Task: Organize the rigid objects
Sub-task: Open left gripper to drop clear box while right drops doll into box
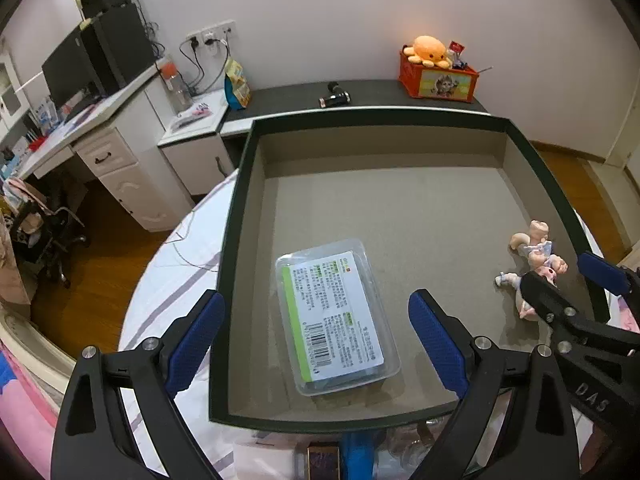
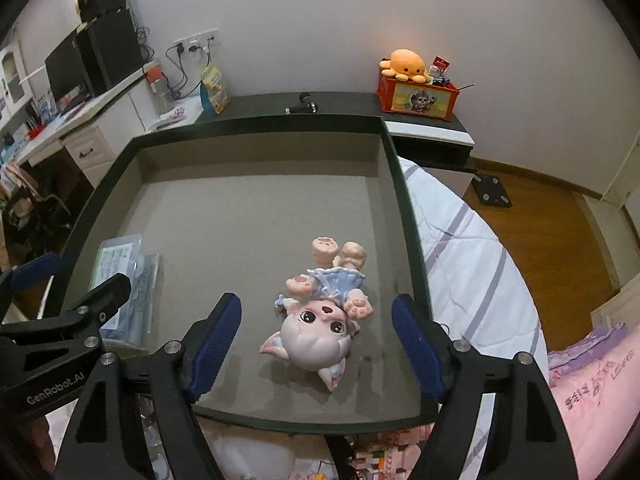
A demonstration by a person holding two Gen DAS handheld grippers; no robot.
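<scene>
A clear plastic box with a white and green label lies flat on the grey floor of a large dark-rimmed tray. My left gripper hangs over it, open, with its blue pads well clear of the box on both sides. A pink and blue doll figure lies on its back near the tray's right wall. My right gripper is open around the doll without touching it. The box shows again at the left of the right wrist view, partly hidden by the left gripper's fingers.
The tray rests on a bed with a white striped quilt. Behind it runs a dark cabinet top holding a small black device and an orange crate with an octopus plush. A white desk with a monitor stands at the left. Small items lie under the tray's near edge.
</scene>
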